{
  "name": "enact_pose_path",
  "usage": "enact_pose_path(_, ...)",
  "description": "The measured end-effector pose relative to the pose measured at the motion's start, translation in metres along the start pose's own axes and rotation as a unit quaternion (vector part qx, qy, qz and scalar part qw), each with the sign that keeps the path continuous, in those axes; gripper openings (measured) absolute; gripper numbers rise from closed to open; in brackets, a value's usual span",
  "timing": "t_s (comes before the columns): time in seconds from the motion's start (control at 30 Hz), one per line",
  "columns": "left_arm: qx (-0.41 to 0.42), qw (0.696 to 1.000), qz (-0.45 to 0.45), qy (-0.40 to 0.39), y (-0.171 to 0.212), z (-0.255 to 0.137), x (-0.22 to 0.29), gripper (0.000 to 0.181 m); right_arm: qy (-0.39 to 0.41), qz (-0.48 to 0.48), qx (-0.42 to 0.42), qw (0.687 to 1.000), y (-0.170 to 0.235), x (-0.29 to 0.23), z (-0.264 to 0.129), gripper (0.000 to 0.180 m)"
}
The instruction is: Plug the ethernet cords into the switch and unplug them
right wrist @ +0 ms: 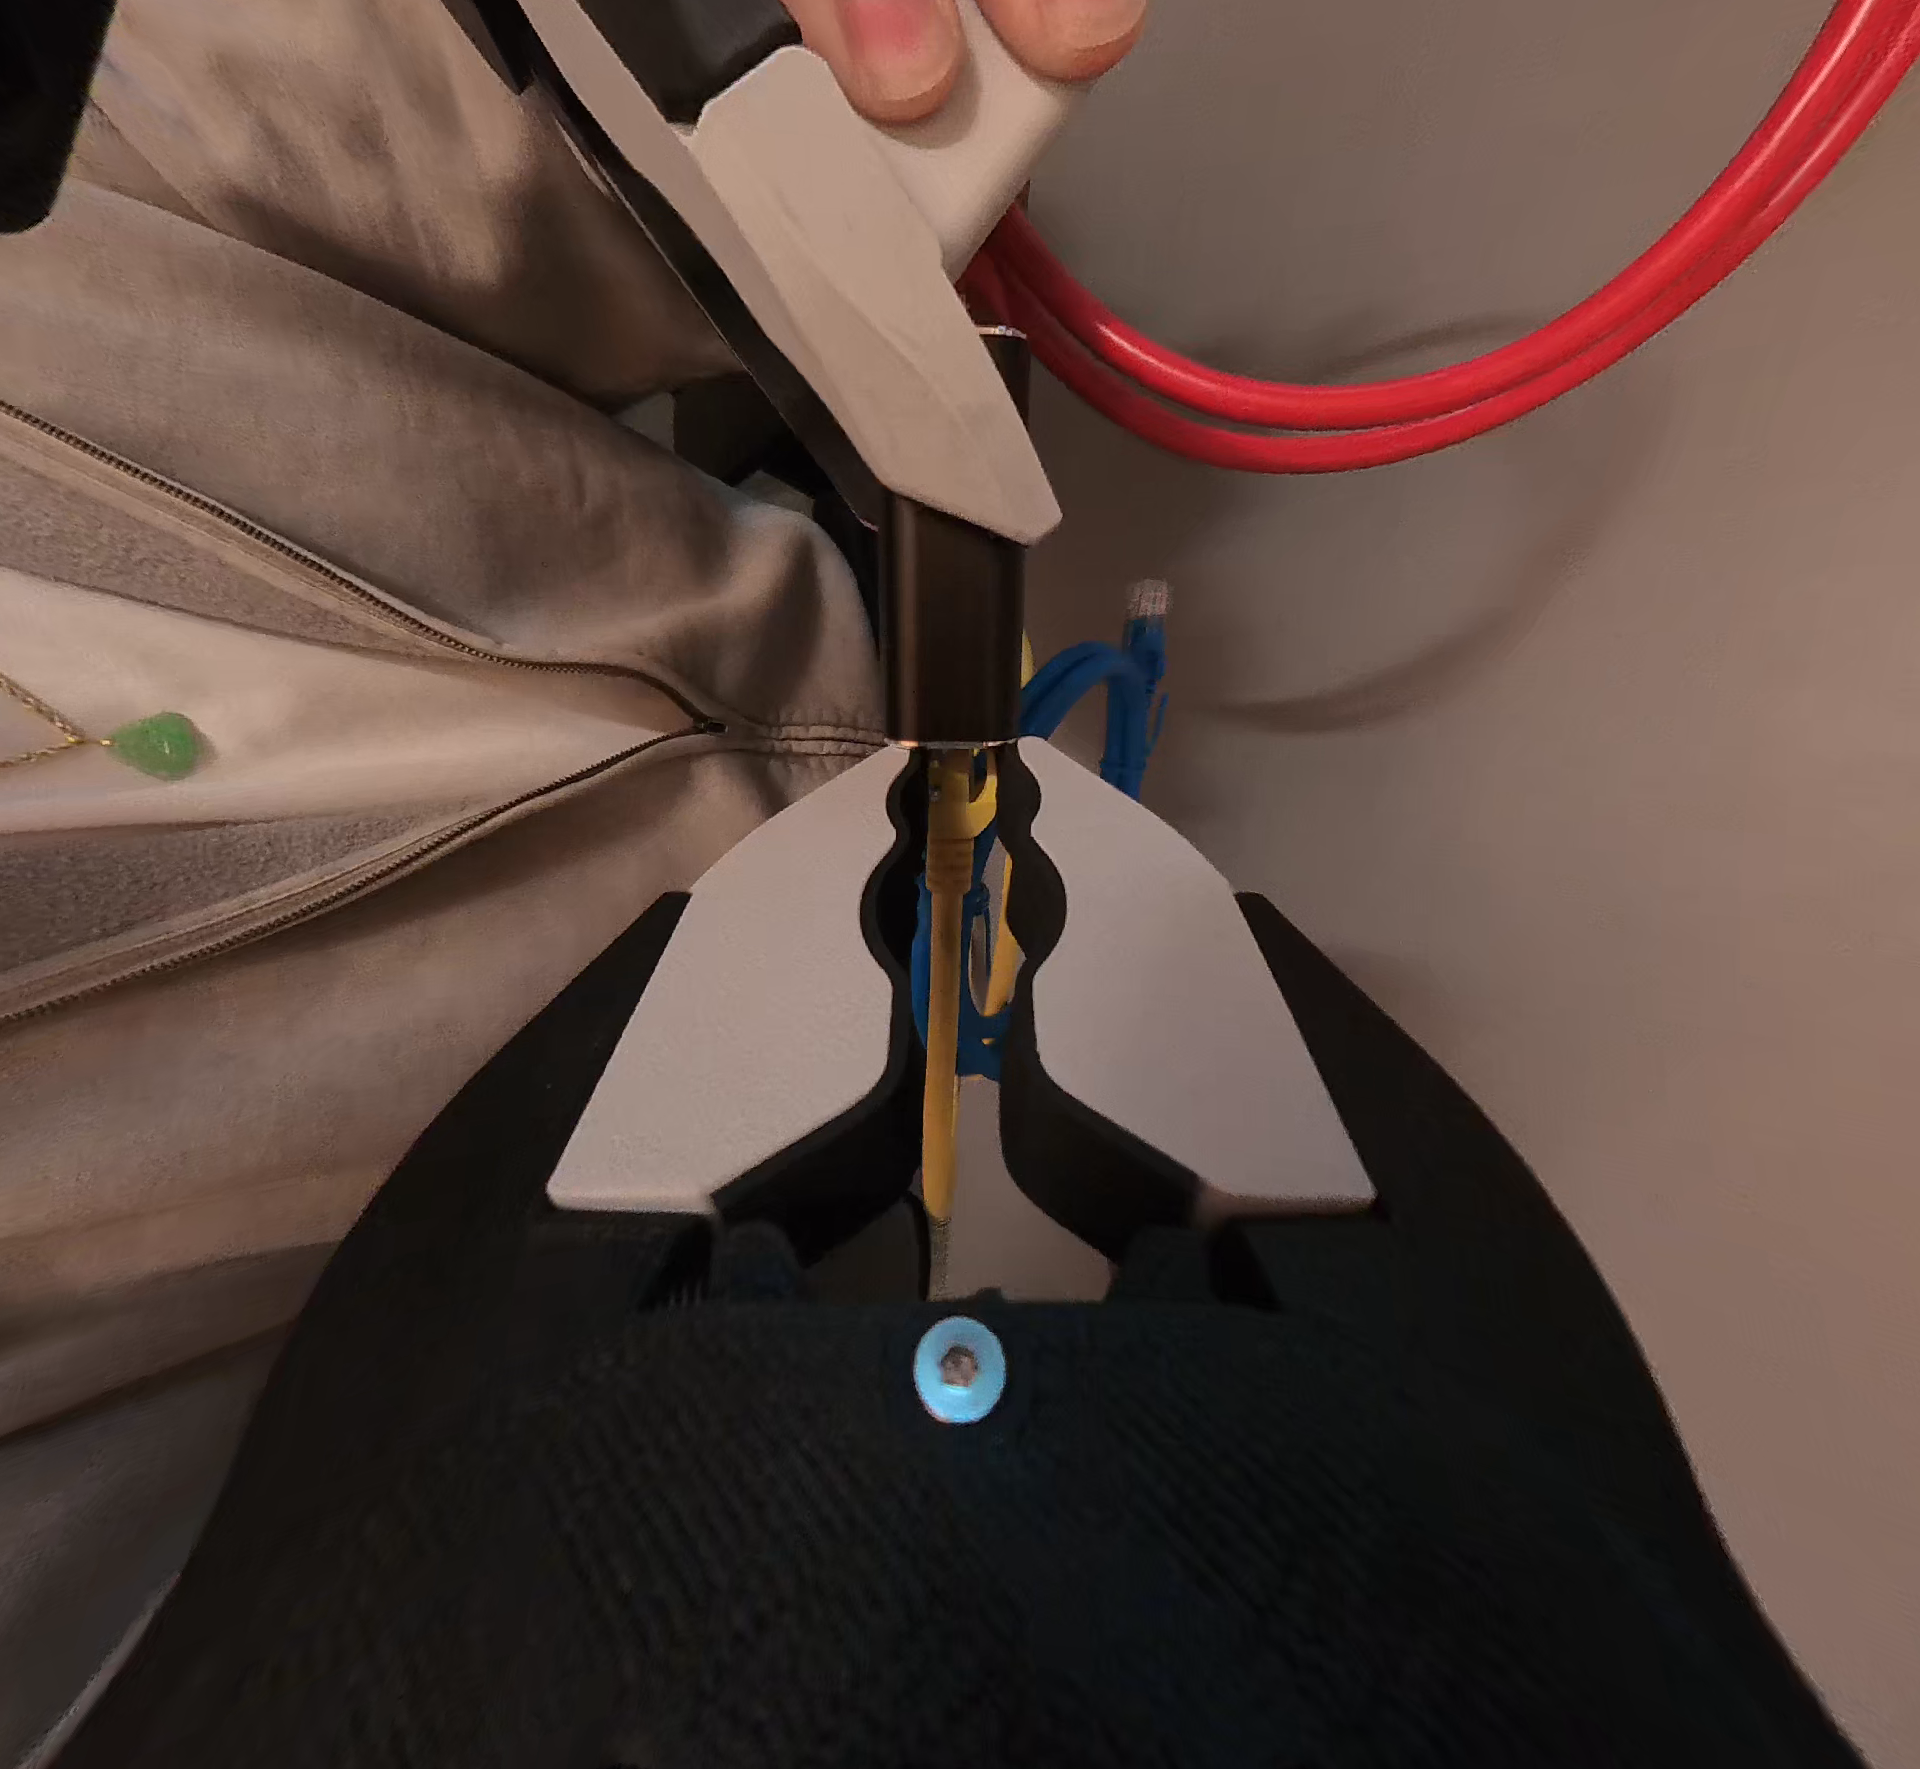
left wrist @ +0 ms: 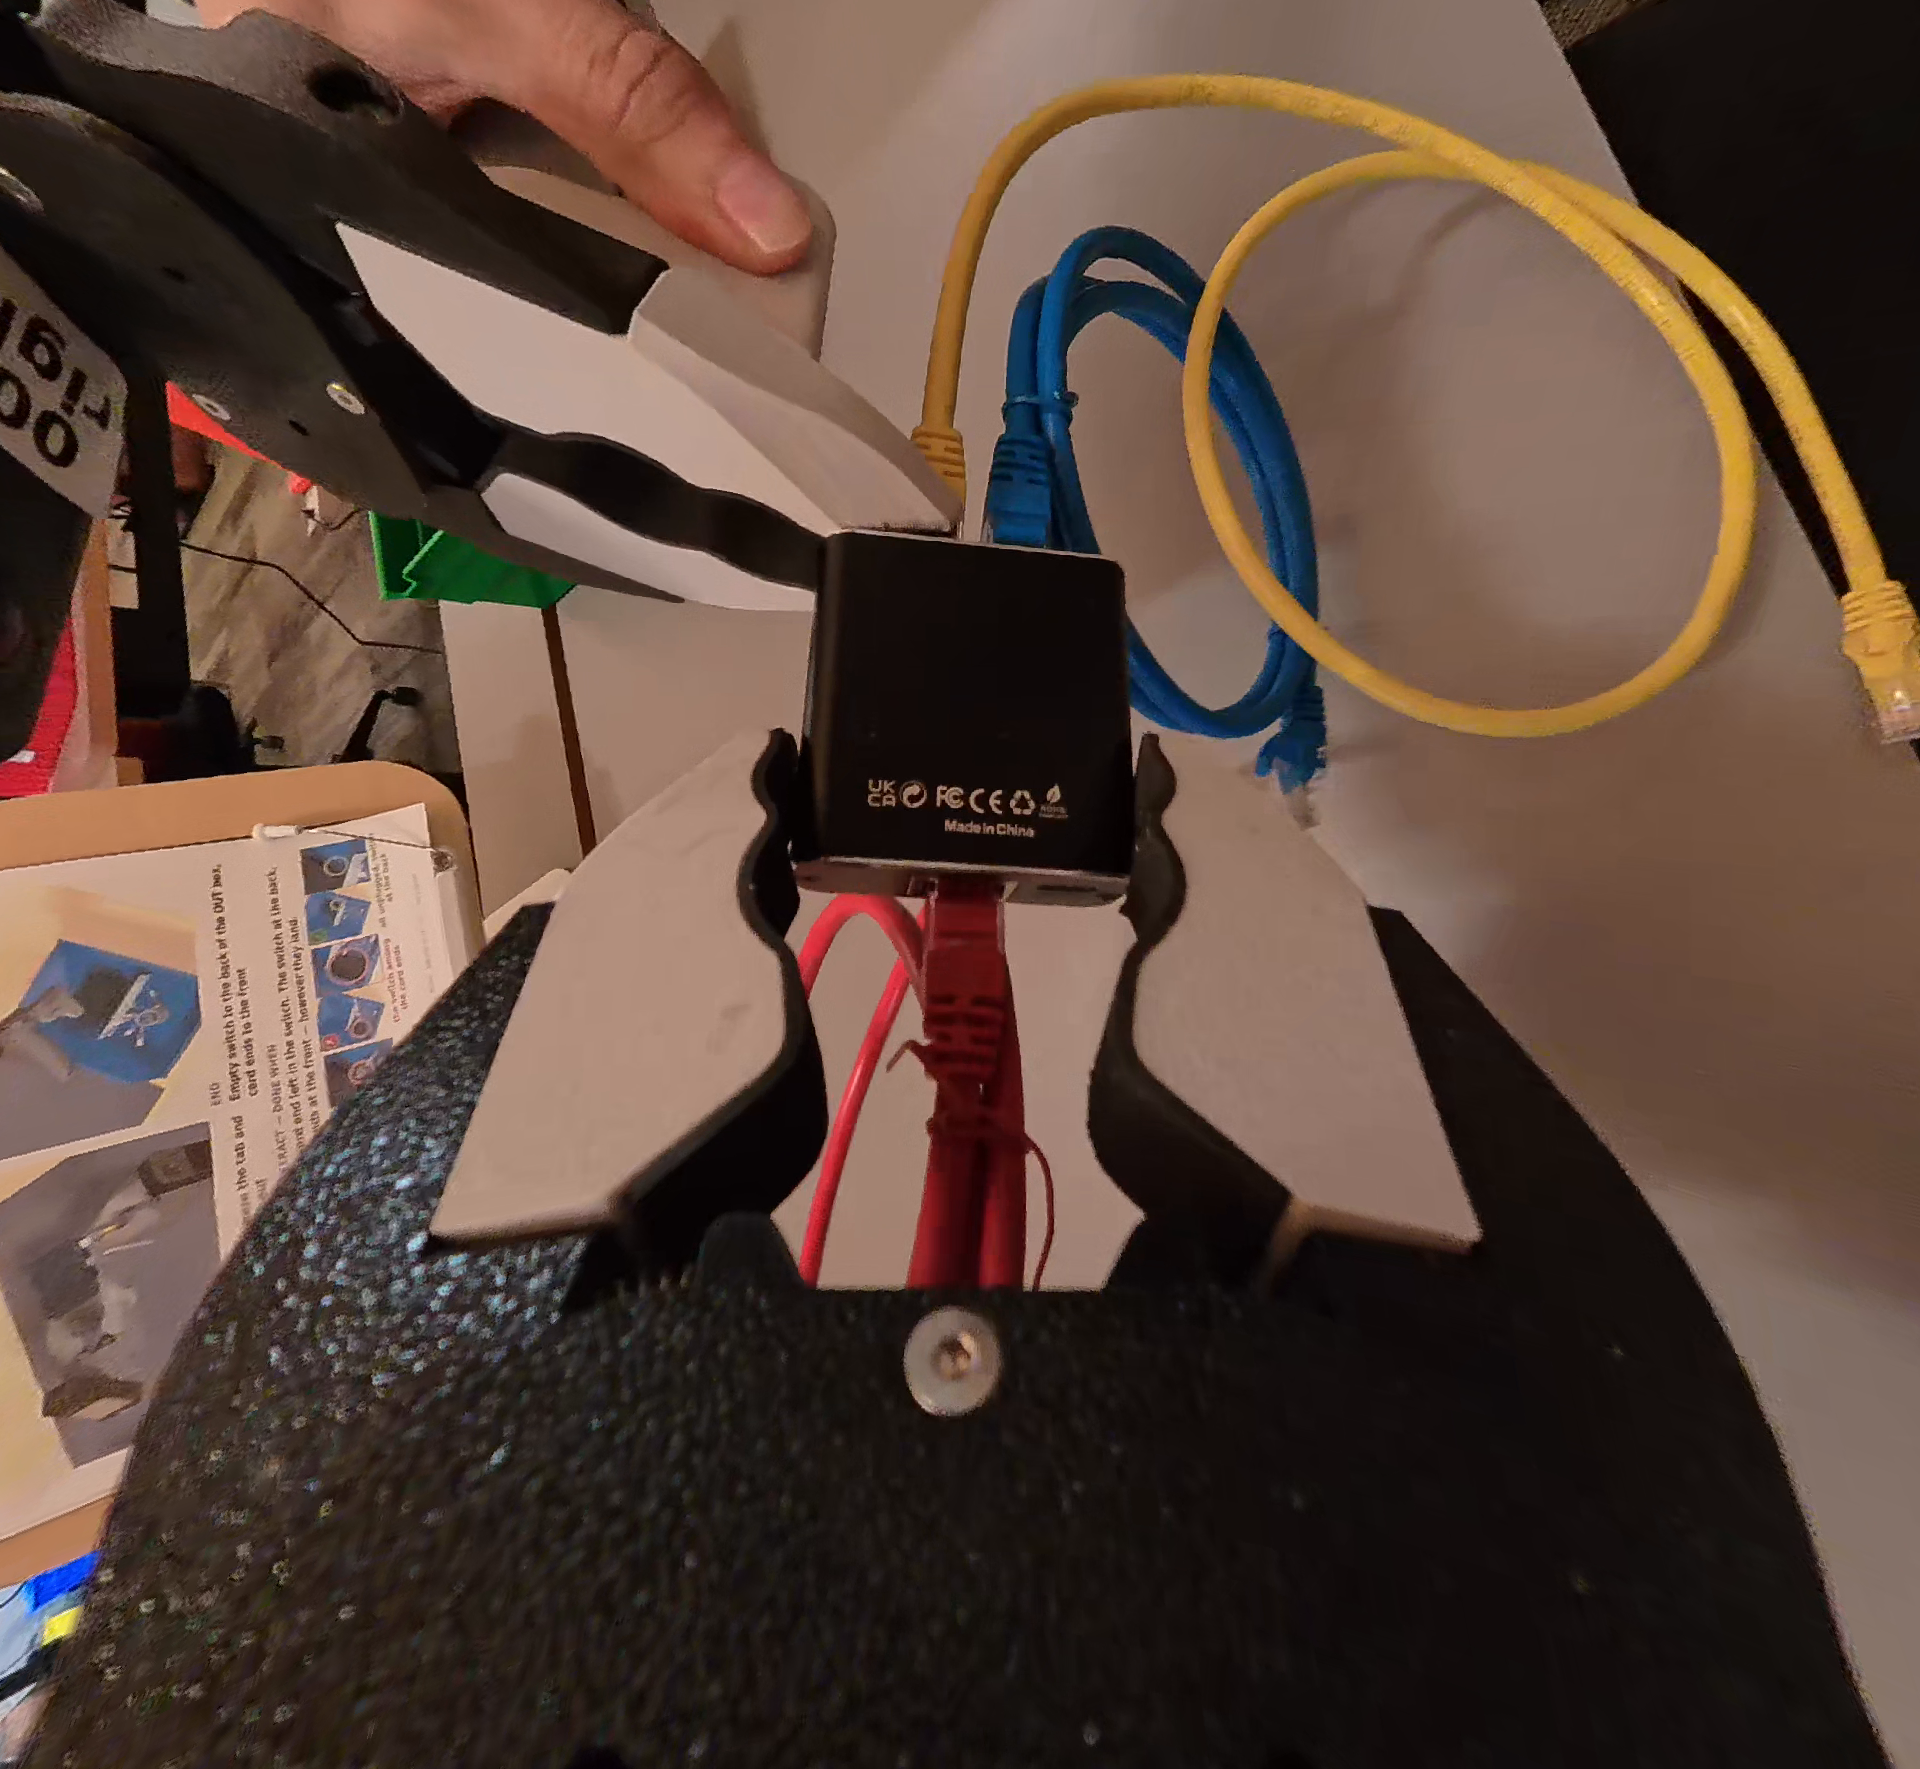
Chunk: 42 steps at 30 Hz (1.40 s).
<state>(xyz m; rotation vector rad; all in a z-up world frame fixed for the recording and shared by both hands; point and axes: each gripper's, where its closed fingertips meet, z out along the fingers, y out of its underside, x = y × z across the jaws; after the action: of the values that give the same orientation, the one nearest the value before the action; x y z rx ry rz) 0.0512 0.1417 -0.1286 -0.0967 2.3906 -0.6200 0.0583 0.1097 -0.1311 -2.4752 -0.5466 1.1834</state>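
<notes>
Matte black, box-shaped switch, lifted above the pale desk, clamped across its sides by the left gripper, fingers parted to the box's width. Right gripper, fingers nearly closed, pinches the ribbed yellow cord boot at the switch port. Red cord and blue cord are plugged in.

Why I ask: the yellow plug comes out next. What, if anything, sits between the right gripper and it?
Nothing visible. The right gripper already straddles the yellow plug just below the switch. The blue cord runs close behind and might get caught.
</notes>
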Motion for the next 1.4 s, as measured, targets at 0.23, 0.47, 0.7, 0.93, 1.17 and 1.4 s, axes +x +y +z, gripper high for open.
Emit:
enact_pose_path(0.23,0.006,1.000,-0.009,0.002,-0.002,-0.002,0.000,0.062,0.004,-0.001,0.007,1.000,-0.002,-0.003,0.000,0.013)
enact_pose_path(0.47,0.011,1.000,-0.019,-0.001,-0.003,0.000,0.003,0.062,0.002,0.008,0.020,1.000,0.000,-0.003,0.002,0.013)
enact_pose_path(0.7,0.022,0.999,-0.030,-0.002,-0.007,-0.001,0.005,0.062,-0.035,0.012,0.033,0.999,0.000,-0.012,0.001,0.022)
enact_pose_path(0.93,0.016,0.999,-0.027,-0.007,-0.011,-0.002,0.006,0.062,-0.038,0.006,0.033,0.999,0.002,-0.013,0.003,0.023)
enact_pose_path(1.17,0.020,0.999,-0.035,-0.009,-0.011,-0.002,0.006,0.062,-0.029,-0.005,0.034,0.999,0.003,-0.012,0.006,0.019)
enact_pose_path(1.4,-0.005,1.000,-0.025,0.000,-0.005,0.002,0.010,0.062,0.005,-0.020,0.025,0.999,0.006,-0.004,0.013,0.014)
